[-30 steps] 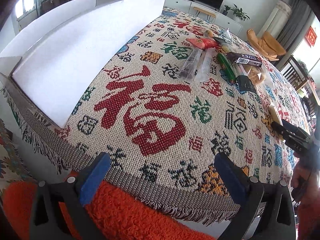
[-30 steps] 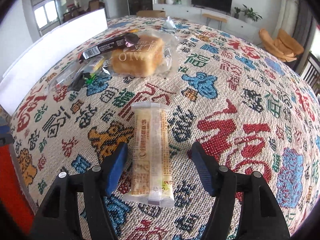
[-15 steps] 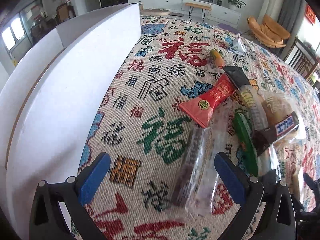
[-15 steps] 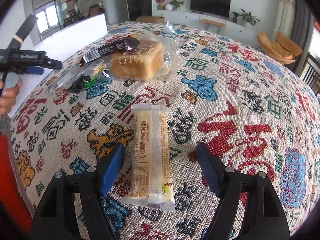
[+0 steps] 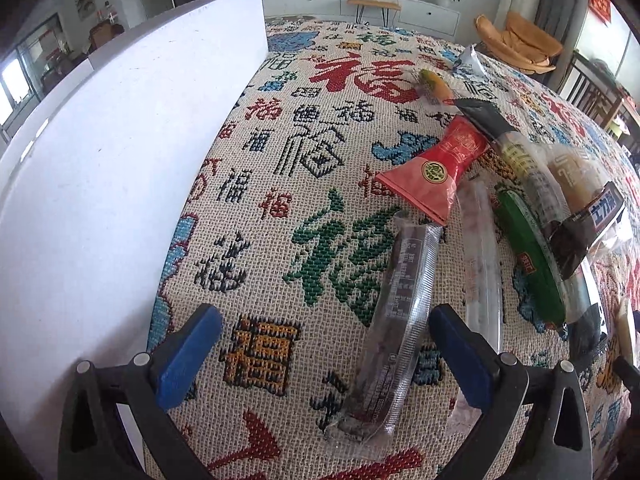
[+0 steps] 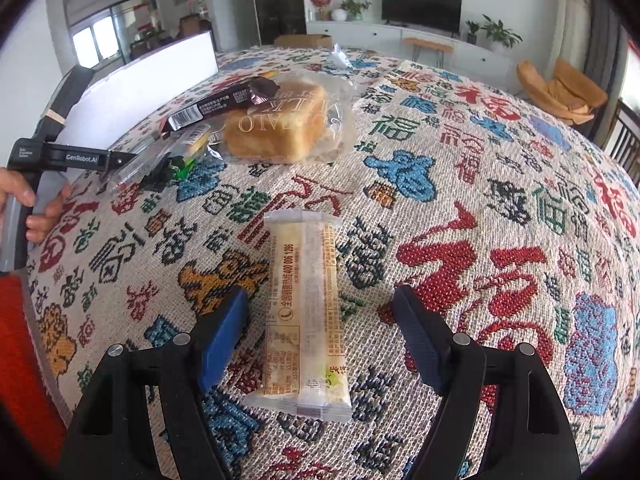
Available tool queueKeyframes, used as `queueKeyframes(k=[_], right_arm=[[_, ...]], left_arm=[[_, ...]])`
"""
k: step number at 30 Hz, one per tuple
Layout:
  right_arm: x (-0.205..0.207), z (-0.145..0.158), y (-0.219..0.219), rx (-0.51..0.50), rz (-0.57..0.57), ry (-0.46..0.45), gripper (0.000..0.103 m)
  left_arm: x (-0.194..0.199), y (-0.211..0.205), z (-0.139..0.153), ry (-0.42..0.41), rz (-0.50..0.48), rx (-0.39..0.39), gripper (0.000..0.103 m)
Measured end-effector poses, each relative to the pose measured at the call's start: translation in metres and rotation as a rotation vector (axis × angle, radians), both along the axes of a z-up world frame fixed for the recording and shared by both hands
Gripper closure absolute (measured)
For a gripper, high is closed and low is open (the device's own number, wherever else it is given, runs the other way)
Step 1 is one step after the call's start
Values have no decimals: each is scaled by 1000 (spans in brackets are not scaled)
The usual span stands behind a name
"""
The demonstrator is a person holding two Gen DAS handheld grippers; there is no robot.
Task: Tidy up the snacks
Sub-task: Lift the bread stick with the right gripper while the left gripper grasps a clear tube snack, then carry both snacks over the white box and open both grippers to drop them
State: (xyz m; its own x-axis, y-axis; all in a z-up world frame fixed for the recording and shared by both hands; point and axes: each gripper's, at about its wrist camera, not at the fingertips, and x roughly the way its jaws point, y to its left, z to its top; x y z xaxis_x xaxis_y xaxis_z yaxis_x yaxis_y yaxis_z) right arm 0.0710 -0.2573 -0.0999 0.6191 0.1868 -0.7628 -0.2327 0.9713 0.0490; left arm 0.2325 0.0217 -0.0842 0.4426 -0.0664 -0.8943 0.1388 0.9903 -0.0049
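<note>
The left gripper [image 5: 324,354] is gaping wide, holding nothing, a clear wrapper [image 5: 390,300] lying lower centre between its fingers; the right gripper [image 6: 320,336] is likewise hanging open, empty, straddling a beige bar [image 6: 304,312] at centre frame.

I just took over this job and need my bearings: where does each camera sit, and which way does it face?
Left wrist: behind the open left gripper, low over the patterned tablecloth, facing the clear-wrapped dark snack stick and white board.
Right wrist: behind the open right gripper, facing the pale yellow wrapped bar; the left hand shows.
Shared: green wrapped stick.
</note>
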Motion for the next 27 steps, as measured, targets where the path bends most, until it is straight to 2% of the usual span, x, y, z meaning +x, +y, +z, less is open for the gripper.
queueKeyframes(k=[4,6,7,8,9,10,12,17,20,21,23,24,27], right_arm=[[1,0,0,3,0,0,24],[0,0,0,4,0,0,24],[1,0,0,5,3,2,23],[1,-1,0,5,5,3,22],[1,-1,0,7,6,4,22],[2,-1,-1,10,10,6,22],[7,2,-2,9,30,47,22],[36,14,-8,66,52,271,24],[45,17,-1,49,72,286,27],[47,15,4,30,87,297,37],[47,14,12,-59,82,284,73],[47,14,13,-72,75,288,73],[41,25,8,-9,45,292,73]], left_arm=[[6,-3,1,79,32,21,0],[8,-6,3,118,23,22,5],[4,-7,7,98,10,10,22],[-1,-9,12,74,-7,11,46],[-7,-11,15,64,-30,4,59],[-10,-13,17,62,-47,7,83],[-22,-10,19,60,-54,-2,85],[-58,10,21,37,-17,-122,85],[-83,19,25,30,1,-189,85],[-90,21,26,26,6,-206,85],[-106,30,32,10,15,-235,85],[-113,34,37,1,18,-252,85],[-128,44,53,-31,30,-308,85]])
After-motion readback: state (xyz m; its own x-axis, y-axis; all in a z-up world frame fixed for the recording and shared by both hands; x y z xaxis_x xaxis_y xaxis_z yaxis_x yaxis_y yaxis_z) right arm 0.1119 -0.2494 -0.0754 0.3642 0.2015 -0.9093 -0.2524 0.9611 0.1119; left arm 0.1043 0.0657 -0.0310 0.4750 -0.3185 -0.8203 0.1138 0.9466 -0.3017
